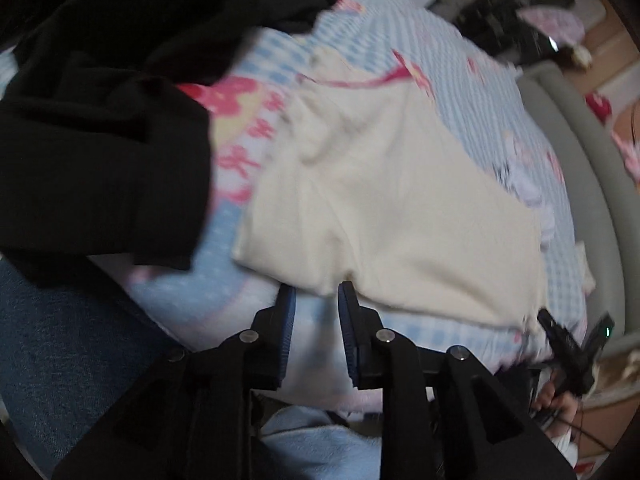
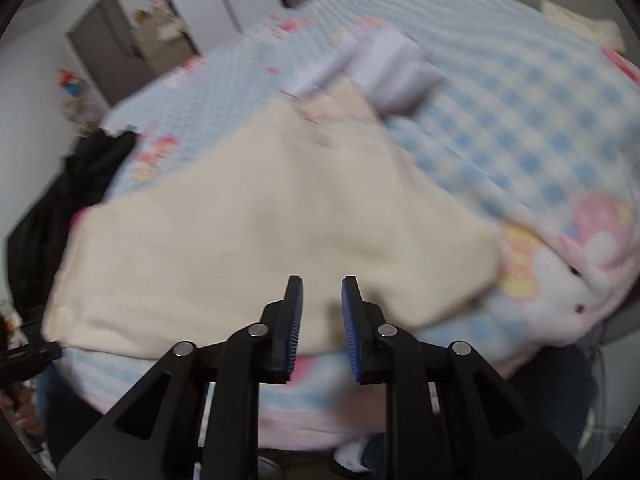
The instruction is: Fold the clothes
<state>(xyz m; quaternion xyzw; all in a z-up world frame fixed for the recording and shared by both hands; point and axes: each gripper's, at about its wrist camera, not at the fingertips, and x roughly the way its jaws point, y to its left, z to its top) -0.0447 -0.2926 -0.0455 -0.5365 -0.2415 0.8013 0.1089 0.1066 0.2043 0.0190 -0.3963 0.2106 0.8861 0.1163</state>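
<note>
Cream cloth is lying spread on the bed: the cream garment (image 1: 384, 208) is resting flat on the checked blue and pink blanket (image 1: 472, 92), its near hem running along the edge closest to us. We are holding the left claw (image 1: 317, 290) just at that near hem, its jaws standing a narrow gap apart with nothing between them; in the right wrist view the right claw (image 2: 322, 282) is hovering over the near part of the same garment (image 2: 256, 224), likewise parted narrowly and gripping nothing. A black pile of clothes (image 1: 100, 112) is sitting on the blanket to the left of the cream piece, apart from it, and a small pale folded piece (image 2: 384, 68) is lying just past its far end. Both views are blurring, so we cannot tell whether the cream garment is lying single or already doubled over; the outline would suit either a piece laid out for folding or one partly folded. We are judging the fabric to be light, soft and limp, so it will be sagging and creasing wherever it is not supported, and sliding easily over the fleecy blanket. Holds at the hem corners or side edges, pinching only the cream layer and not the blanket beneath, are looking the safest to us.
</note>
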